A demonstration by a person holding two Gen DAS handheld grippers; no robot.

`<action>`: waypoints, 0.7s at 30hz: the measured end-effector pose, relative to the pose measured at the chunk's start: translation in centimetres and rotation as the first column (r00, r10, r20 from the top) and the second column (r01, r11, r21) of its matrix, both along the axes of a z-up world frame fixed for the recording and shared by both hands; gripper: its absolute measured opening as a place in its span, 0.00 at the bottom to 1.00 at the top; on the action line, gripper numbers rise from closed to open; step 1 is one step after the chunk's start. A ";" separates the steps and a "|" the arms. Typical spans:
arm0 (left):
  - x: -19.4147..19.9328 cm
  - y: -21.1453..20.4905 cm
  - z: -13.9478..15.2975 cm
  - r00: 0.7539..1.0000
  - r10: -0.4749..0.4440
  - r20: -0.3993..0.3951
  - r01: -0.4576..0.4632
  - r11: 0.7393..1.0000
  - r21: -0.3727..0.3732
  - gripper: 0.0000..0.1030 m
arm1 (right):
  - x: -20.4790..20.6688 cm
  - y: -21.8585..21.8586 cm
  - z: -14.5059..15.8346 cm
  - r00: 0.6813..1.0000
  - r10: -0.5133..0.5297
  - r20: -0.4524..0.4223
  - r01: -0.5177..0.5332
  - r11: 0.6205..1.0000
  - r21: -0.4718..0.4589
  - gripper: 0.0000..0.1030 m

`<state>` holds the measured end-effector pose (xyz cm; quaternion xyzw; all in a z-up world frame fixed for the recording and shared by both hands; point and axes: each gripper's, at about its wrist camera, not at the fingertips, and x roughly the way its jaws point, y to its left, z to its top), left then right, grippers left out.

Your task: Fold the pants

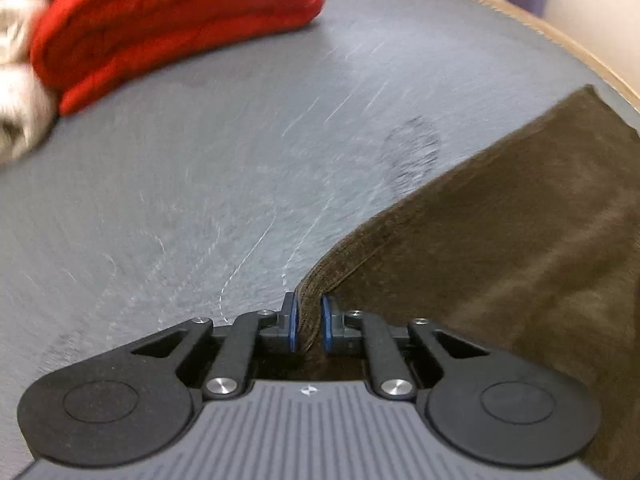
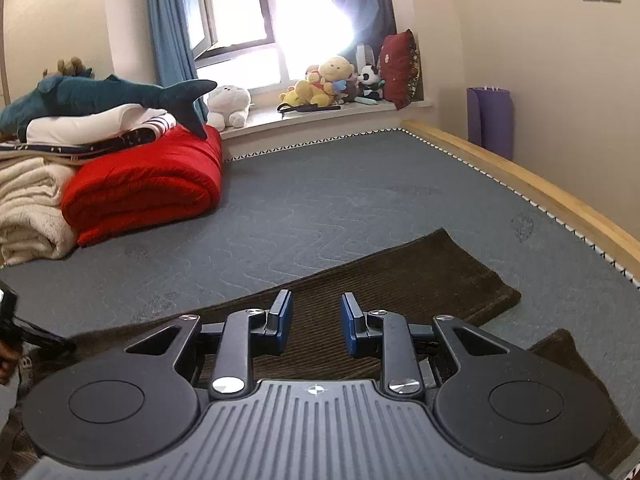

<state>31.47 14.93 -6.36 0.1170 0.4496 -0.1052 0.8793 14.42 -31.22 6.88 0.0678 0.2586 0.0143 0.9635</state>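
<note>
— Left wrist view: what has the left gripper got?
— Its blue pads are pinched on a bunched edge of the brown pants, which spread away to its right over the grey mattress.
— And the right gripper?
— Fingers apart, nothing between them, hovering over the pants, which lie flat on the mattress, well clear of the red blanket at its far left.
</note>
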 end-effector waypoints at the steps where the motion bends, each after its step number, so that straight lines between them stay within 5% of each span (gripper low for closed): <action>1: -1.2 -0.5 1.1 0.999 -0.026 0.024 0.026 0.999 0.019 0.11 | 0.1 0.1 0.1 1.000 -0.002 -0.001 0.002 1.000 0.001 0.27; 6: -11.6 -3.0 7.0 0.968 -0.208 0.141 0.201 0.978 0.058 0.08 | -0.1 0.6 0.0 0.999 -0.030 -0.015 0.030 1.000 0.001 0.25; 8: -17.6 -3.8 8.9 0.946 -0.281 0.163 0.276 0.960 0.050 0.08 | -0.4 0.6 0.2 0.999 -0.039 -0.009 0.039 0.999 0.012 0.01; 12: -27.7 -4.3 9.0 0.917 -0.376 0.130 0.374 0.927 0.040 0.07 | -1.8 0.5 0.3 0.997 -0.081 0.009 0.081 0.996 0.029 0.01; 17: -32.2 -3.2 2.9 0.946 -0.314 -0.074 0.316 0.949 0.004 0.07 | -3.1 -0.7 -0.7 0.992 -0.119 -0.047 0.122 0.990 0.070 0.02; 21: -31.0 -0.6 5.1 0.974 -0.225 -0.003 0.222 0.962 -0.157 0.11 | -3.4 -3.1 -1.9 0.973 -0.201 -0.111 0.215 0.968 0.132 0.02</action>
